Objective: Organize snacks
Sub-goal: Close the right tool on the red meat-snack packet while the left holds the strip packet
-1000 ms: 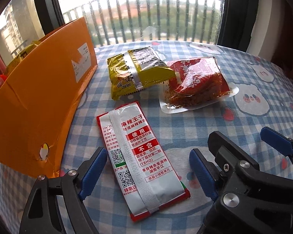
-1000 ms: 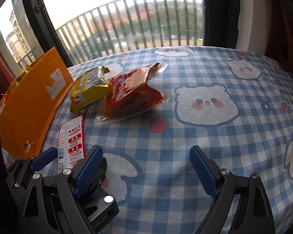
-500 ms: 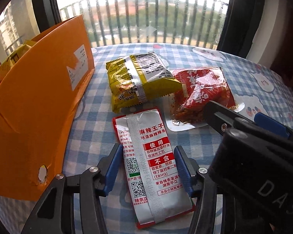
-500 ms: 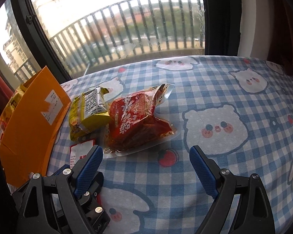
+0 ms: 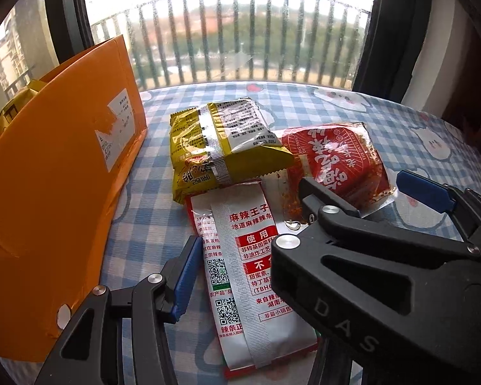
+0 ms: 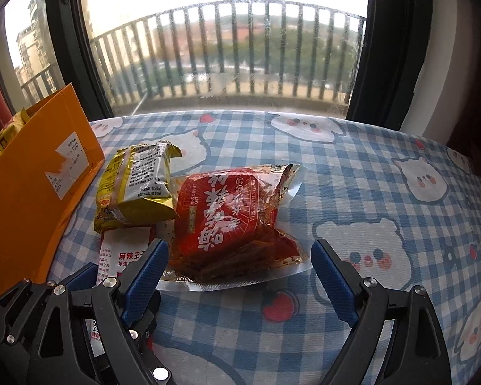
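Orange box is standing at the left edge of the checked tablecloth, open top, with something yellow poking out of it.

Silver packet with a red border is lying flat just right of the box, printed back facing up. Yellow bag is lying right of the box too, farther toward the window, with its near edge overlapping the packet's far end. Red pouch is sitting beyond the yellow bag from the box, touching it, with its clear sealed rim resting on the cloth.

Left gripper is pointing down at the silver packet. Its jaws have just been closing, with the packet between them. The left blue pad is pressing against the packet's box-side edge. The other pad is hiding behind the right gripper, but the packet is bulging along its middle seam, so it is reading as clamped across its width.

Right gripper is hanging released and wide, crossing over the left one, farther from the box. Its fingers are straddling the near end of the red pouch without pressing on it.
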A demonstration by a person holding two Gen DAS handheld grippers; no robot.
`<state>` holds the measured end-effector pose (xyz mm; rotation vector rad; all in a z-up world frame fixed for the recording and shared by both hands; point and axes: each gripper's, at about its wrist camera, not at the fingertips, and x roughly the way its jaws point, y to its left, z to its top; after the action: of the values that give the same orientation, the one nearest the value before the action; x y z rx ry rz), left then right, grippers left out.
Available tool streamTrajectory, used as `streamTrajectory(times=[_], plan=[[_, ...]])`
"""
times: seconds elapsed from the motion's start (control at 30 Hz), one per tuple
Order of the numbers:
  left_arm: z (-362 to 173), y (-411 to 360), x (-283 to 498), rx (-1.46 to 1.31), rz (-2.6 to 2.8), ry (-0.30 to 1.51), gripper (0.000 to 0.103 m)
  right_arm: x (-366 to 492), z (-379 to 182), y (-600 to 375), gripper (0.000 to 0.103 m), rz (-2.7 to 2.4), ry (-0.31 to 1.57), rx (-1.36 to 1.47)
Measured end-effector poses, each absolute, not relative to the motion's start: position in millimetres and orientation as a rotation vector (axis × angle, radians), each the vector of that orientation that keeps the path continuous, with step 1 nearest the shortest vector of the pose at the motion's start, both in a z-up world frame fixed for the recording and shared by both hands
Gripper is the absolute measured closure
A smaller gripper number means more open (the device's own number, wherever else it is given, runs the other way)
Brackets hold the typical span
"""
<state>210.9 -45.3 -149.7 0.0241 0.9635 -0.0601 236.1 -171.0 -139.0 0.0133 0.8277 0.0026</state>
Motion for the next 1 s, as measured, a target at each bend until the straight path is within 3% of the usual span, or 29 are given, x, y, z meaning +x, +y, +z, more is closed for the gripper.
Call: streamTrajectory(times=[0.1,0.17,0.23,0.3,0.4,0.73,0.77,0.9,1.0], plan=[[-151.0,-46.1,211.1,0.025,-0.059,0.95,0.048,238.5,-144.4,-170.2,0.011,0.021,0.841,0.04],[-151.4,-46.7,211.0,0.026,-0.06,0.945,0.048,237.7,-145.6,-168.9,0.017,0.004,0.829,0.025],[-151.8,-46.8,210.6,0.028,-0.061,0.941,0.048,235.8,-144.8,-168.8,0.039,-0.02,0.814,0.0],[-152.1,-47.5,209.7,0.036,-0.062,0.934,0.048,235.2,-144.6,-170.3,0.046,-0.031,0.812,0.0],[-152.4,-49.2,208.4,0.048,-0.06,0.926,0.049,234.7,-146.2,-170.4,0.074,-0.056,0.81,-0.032],[-150.2,-46.3,204.4,0.031,-0.071,0.935,0.05,226.2,-142.4,-168.3,0.072,-0.018,0.821,-0.035],[-149.4,-46.2,203.7,0.03,-0.074,0.935,0.051,226.0,-142.6,-167.9,0.069,-0.01,0.826,-0.034],[-145.7,-45.6,200.1,0.023,-0.077,0.927,0.051,221.9,-137.6,-167.0,0.026,-0.019,0.801,-0.034],[-138.5,-43.9,198.3,0.005,-0.069,0.9,0.052,222.9,-132.2,-167.6,0.022,-0.02,0.784,-0.05]])
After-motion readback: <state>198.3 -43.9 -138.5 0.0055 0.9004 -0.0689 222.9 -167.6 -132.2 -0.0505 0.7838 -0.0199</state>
